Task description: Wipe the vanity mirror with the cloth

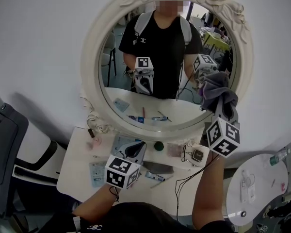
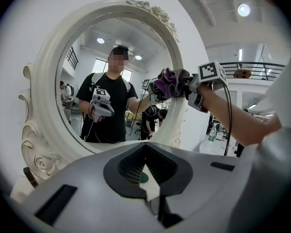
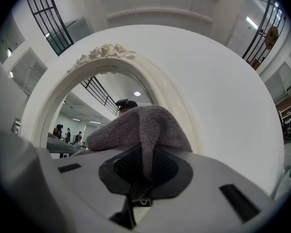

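Observation:
An oval vanity mirror (image 1: 150, 57) in a white carved frame (image 1: 94, 47) hangs on the wall above a small white table. My right gripper (image 1: 219, 103) is raised to the mirror's right side and shut on a grey-purple cloth (image 1: 218, 90), which rests bunched against the glass near the frame. In the right gripper view the cloth (image 3: 140, 130) drapes over the jaws and hides their tips. The left gripper view shows the cloth (image 2: 167, 84) pressed at the mirror's right rim. My left gripper (image 1: 135, 152) hangs low over the table, shut and empty.
The vanity table (image 1: 77, 169) carries small items: a green round object (image 1: 158, 146), a small square device (image 1: 199, 154), packets and cables. A black chair (image 1: 5, 144) stands at the left. A round white table (image 1: 257, 183) with a bottle (image 1: 279, 157) is at the right.

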